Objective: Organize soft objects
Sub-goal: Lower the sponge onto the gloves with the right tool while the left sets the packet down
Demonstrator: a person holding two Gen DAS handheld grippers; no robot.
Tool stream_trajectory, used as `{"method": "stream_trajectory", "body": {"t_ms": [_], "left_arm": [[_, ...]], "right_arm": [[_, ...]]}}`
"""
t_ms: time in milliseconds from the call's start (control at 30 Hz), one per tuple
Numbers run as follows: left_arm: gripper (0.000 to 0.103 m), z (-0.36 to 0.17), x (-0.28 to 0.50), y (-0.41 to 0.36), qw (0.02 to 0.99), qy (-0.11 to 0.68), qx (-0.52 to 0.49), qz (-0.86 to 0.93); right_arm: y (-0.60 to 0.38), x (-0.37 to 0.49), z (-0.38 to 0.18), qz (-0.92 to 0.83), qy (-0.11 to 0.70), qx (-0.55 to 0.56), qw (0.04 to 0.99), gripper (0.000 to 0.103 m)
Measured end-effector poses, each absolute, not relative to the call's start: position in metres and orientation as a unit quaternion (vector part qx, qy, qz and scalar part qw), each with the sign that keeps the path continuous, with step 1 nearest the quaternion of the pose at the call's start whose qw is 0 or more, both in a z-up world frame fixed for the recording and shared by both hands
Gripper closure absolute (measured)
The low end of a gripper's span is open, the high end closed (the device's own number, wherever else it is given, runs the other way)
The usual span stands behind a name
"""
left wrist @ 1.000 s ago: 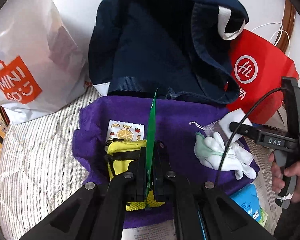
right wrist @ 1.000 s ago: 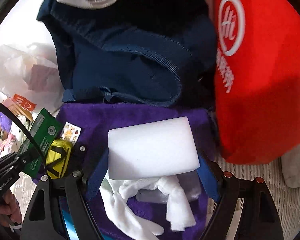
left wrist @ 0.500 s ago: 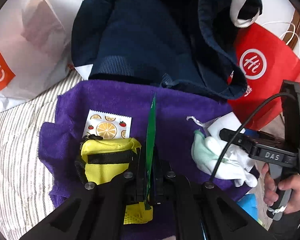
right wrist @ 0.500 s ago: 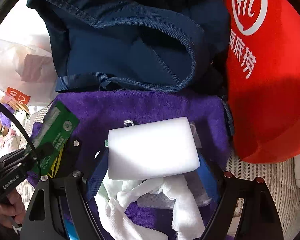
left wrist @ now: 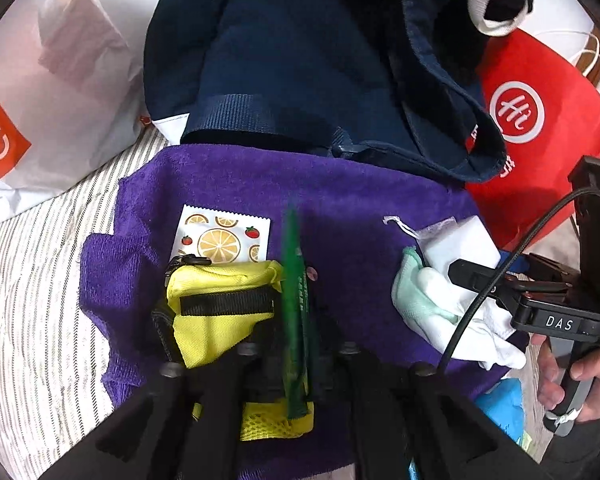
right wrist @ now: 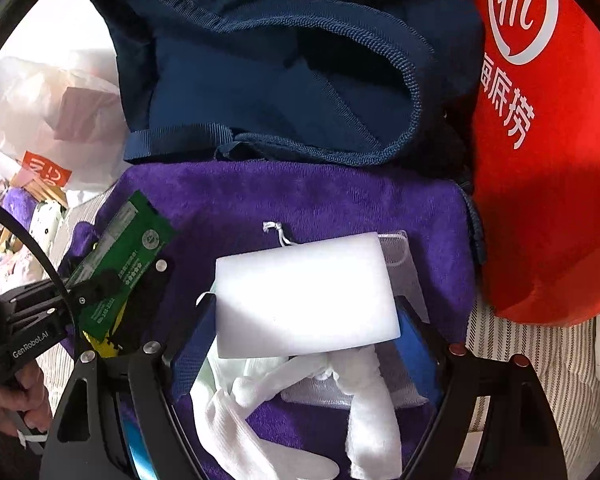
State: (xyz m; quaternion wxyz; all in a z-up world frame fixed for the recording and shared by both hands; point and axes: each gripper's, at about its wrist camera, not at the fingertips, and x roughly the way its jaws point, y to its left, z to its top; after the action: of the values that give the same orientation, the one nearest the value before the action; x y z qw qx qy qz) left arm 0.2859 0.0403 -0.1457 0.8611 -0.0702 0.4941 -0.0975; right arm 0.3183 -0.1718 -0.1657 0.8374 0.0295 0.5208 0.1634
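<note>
My left gripper (left wrist: pixel 296 344) is shut on a flat green packet (left wrist: pixel 294 304), held edge-on above a yellow pouch (left wrist: pixel 224 312) on the purple towel (left wrist: pixel 340 200). The packet also shows in the right wrist view (right wrist: pixel 120 264). My right gripper (right wrist: pixel 304 320) is shut on a white sponge block (right wrist: pixel 304 296), held over white gloves (right wrist: pixel 300 400) and a small mesh bag on the purple towel (right wrist: pixel 300 196). The sponge also shows in the left wrist view (left wrist: pixel 460 248), beside the gloves (left wrist: pixel 440 308). A fruit-print sachet (left wrist: pixel 220 240) lies behind the pouch.
An open navy bag (left wrist: pixel 320 60) lies behind the towel. A red paper bag (right wrist: pixel 548 140) stands at the right and a white shopping bag (left wrist: pixel 52 92) at the left. A blue pack (left wrist: pixel 500 404) lies by the towel's right corner. Striped bedding (left wrist: pixel 32 300) is underneath.
Both grippers have moved forward and lower toward the towel, each still holding its item. The green packet now sits just right of the yellow pouch; the sponge is nearer the gloves.
</note>
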Motion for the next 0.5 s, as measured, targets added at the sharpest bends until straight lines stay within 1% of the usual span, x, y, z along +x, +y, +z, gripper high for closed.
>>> {"method": "stream_trajectory", "body": {"t_ms": [33,67,100,300,500], "left_arm": [[0.072,-0.144,0.286,0.041,0.862,0.493,-0.067,-0.096],[0.058,-0.142,0.285,0.04,0.863,0.493,-0.063,-0.09],[0.052,-0.14,0.284,0.04,0.866,0.489,-0.059,-0.086],[0.052,-0.124,0.271,0.041,0.873,0.48,-0.042,-0.08],[0.052,-0.111,0.249,0.042,0.876,0.476,-0.036,-0.072]], "right_arm": [[-0.172,0.318,-0.166,0.165,0.525,0.029,0.834,0.017],[-0.172,0.318,-0.167,0.168,0.53,0.03,0.83,0.015],[-0.172,0.317,-0.168,0.173,0.534,0.034,0.827,0.014],[-0.184,0.303,-0.159,0.171,0.53,0.056,0.828,0.014],[-0.204,0.272,-0.126,0.164,0.505,0.061,0.845,0.014]]}}
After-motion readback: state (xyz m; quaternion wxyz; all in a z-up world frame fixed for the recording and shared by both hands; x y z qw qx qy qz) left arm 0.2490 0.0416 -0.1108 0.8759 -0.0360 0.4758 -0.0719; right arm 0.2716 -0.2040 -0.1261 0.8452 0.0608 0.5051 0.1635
